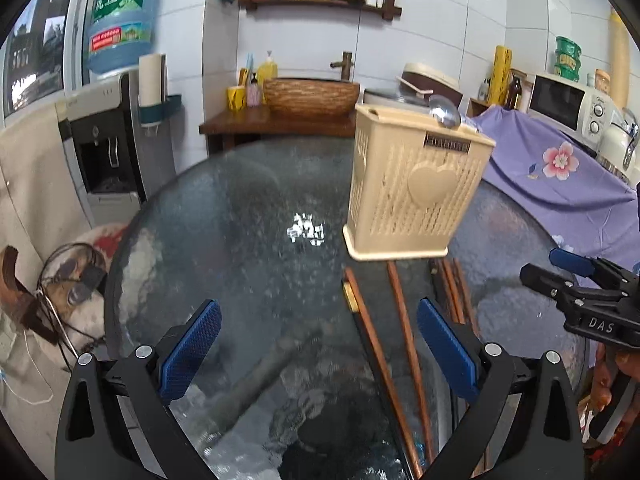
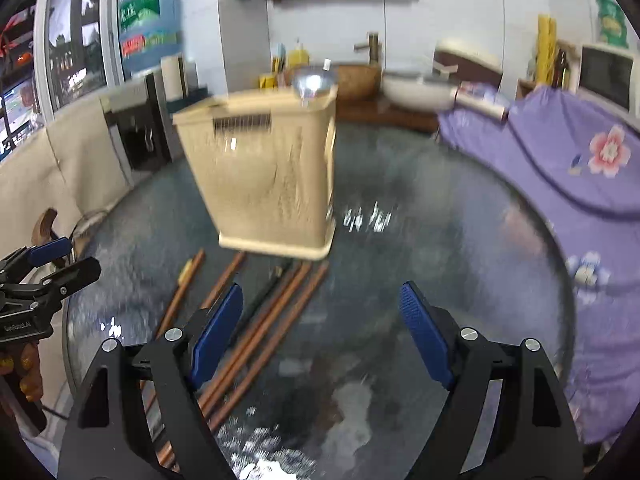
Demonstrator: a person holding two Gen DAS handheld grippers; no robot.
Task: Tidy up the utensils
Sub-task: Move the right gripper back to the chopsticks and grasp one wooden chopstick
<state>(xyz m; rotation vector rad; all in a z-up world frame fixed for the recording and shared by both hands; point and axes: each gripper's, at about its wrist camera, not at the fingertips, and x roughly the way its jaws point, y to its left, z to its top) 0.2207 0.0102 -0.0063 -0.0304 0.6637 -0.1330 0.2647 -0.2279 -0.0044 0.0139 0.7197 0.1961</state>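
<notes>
White letters "DAS" show on the black body of the right gripper [image 1: 560, 276] as it pokes in at the right edge of the left wrist view, and the right wrist view answers with "GenRoboLAI" (roughly, it is small) on the left gripper [image 2: 56, 264] at its left edge. The blue water-cooler bottle [image 1: 122, 24] carries large Chinese characters on a green label and a red band below, too small to read. The beige perforated plastic utensil holder with a heart on its side [image 1: 416, 184] stands upright on the round dark glass table [image 1: 224, 208], a metal spoon [image 1: 444, 110] sticking out of its top; its dark nameplate is unreadable. The brown wooden chopsticks [image 1: 404, 320] lie flat on the glass just in front of the holder, loose and fanned. The left view is sharp and shows the white microwave [image 1: 568, 106]; the right view is smeared with motion and shows the lilac flowered cloth [image 2: 568, 168] more fully. Both grippers point down toward the table, jaws spread wide and holding nothing, the chopsticks passing beneath the blue pads [image 2: 218, 336].
</notes>
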